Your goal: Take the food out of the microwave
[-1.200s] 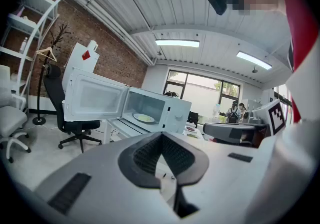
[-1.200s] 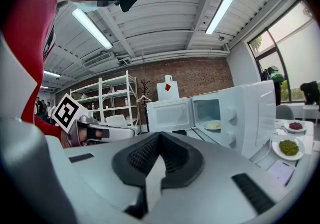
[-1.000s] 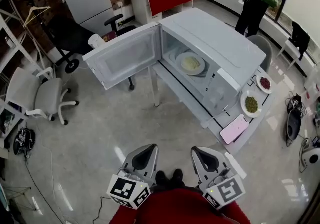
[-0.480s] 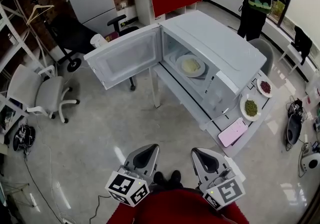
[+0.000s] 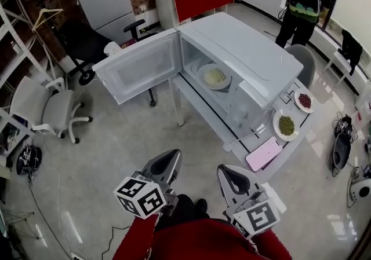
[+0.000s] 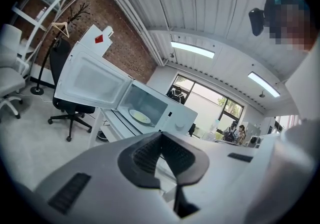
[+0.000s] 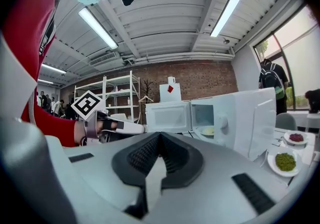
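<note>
Approach stage. The microwave (image 5: 243, 59) stands on the tabletop (image 5: 211, 115) with its door (image 5: 139, 68) swung wide. The plate of food (image 5: 213, 76), apparently pale rice, lies inside. The left claw (image 5: 169, 159) and right claw (image 5: 227, 173), both pressed together and empty, hover well short. Next move: advance, spread a claw, pinch the plate's rim.

The head view looks steeply down from above the person, with the left hand-held gripper (image 5: 169, 160) and the right hand-held gripper (image 5: 227, 173) at its bottom edge. The microwave (image 5: 243, 62) on the counter (image 5: 200, 102) lies well ahead of them. The left gripper view sits low, rolled to one side, and faces the microwave's open front from afar. The right gripper view looks nearly level at that same front, with the left hand-held gripper at its left. All three views share the plate (image 5: 214, 76) inside. The head view and right gripper view also share the green dish (image 5: 286, 125) at the counter's right end.
</note>
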